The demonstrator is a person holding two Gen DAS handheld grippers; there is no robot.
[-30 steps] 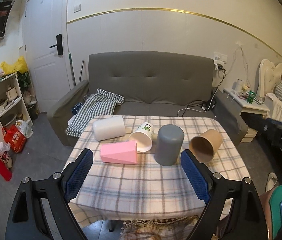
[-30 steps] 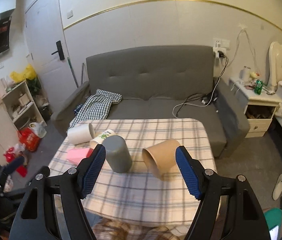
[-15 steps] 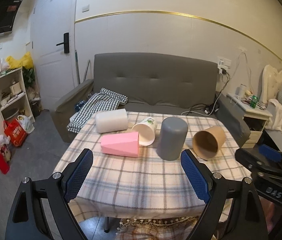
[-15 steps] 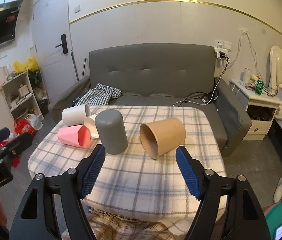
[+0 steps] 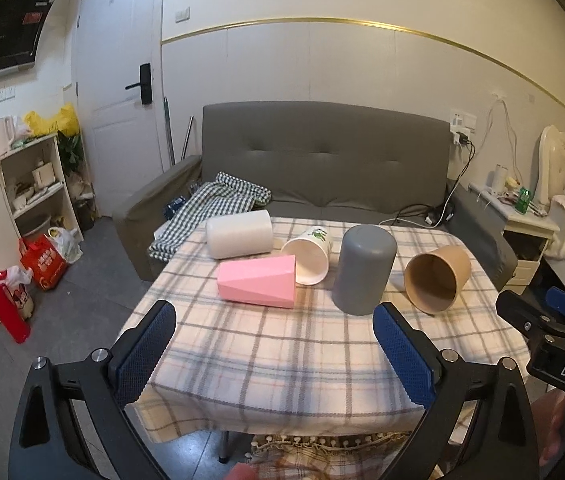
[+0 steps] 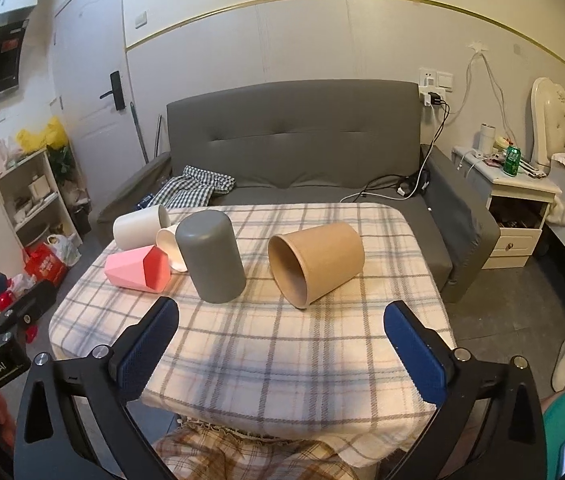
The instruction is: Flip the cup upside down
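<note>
Facing table [image 6: 322, 360] | brown cup [image 6: 316, 262] lies on its side, mouth toward camera, right of grey cup [image 6: 211, 256] already bottom-up | right gripper [image 6: 282, 354] jaws spread wide, empty, lined up short of it | left gripper [image 5: 274, 350] spread, empty | pink, white cups lie sideways.

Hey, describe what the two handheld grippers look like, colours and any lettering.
Both the left gripper and the right gripper have black frames, silver screws and blue textured pads. White lettering reads "GenRobot.AI" on the left, "DAS" on the right.
</note>
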